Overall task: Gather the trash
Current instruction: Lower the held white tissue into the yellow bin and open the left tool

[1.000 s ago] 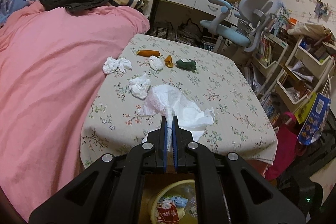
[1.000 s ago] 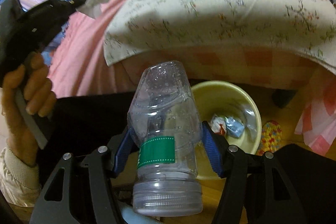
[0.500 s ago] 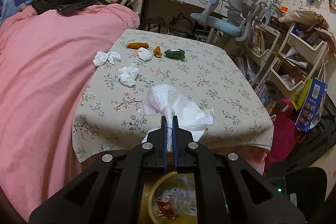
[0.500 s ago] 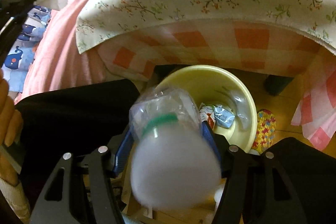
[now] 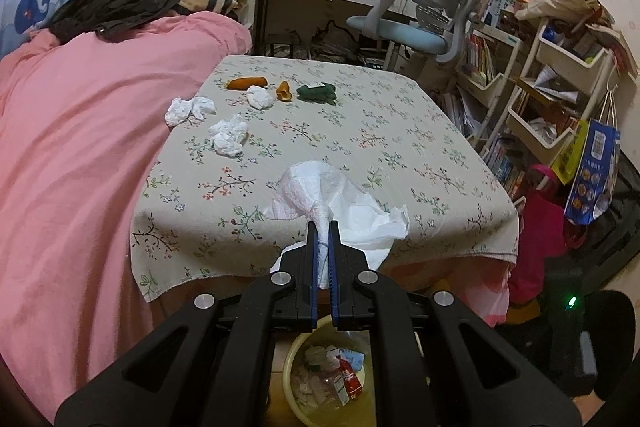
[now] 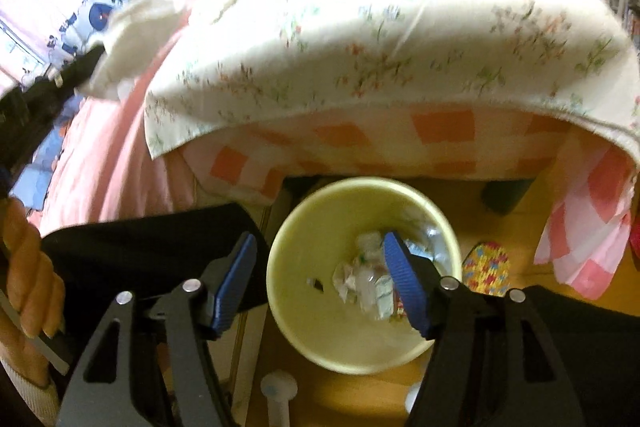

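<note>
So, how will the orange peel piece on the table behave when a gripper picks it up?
The orange peel piece is small and curled, so probably light and somewhat stiff. It may slip or rock between the pads. It lies close to a crumpled tissue, which the fingers could catch too.

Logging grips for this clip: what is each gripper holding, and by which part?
Left gripper is shut on a white tissue, pinching a bunched fold near its middle. Right gripper, jaws just opened, holds nothing above the bin.
</note>
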{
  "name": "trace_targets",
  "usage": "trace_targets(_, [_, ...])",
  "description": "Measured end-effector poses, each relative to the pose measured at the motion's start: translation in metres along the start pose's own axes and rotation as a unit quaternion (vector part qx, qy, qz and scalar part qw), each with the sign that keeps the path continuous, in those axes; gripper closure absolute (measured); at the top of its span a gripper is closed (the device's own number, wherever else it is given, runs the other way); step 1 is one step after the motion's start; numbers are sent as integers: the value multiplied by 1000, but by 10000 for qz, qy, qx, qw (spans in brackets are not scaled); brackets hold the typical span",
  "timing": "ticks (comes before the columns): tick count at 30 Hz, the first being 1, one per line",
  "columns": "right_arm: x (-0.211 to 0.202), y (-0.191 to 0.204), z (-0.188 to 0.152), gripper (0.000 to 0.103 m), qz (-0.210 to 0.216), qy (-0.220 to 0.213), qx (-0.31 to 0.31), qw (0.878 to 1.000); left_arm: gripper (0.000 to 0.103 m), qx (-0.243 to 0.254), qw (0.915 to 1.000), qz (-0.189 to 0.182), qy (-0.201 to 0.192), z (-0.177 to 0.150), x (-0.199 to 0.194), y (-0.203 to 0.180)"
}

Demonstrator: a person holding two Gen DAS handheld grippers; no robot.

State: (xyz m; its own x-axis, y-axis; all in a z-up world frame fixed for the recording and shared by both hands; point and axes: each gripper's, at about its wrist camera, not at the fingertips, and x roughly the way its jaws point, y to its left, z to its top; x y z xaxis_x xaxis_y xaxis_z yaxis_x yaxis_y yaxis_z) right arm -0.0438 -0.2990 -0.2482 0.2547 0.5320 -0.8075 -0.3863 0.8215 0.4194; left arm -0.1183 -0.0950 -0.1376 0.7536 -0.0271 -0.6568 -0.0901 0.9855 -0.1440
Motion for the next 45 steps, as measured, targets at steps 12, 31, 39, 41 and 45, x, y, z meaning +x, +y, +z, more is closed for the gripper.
trace_targets(12, [-29, -5, 8, 34, -248, -821, 111, 9963, 98, 262, 9995, -47, 194, -17, 1, -16])
trace_targets(31, [-45, -14, 8, 30, -443, -1352, 320, 9893, 98, 646, 9960, -149, 592, -41, 6, -40])
trace_targets(39, [-50, -18, 8, 28, -482, -1464, 418, 9872, 85, 870, 9919, -174, 905, -51, 14, -50])
trace_targets(41, [-50, -19, 8, 28, -490, -1481, 431, 9868, 75, 913, 9917, -133, 891, -53, 14, -53])
trace_targets(45, [-51, -19, 8, 27, -492, -1486, 448, 9867, 59, 929, 9924, 6, 805, -53, 12, -53])
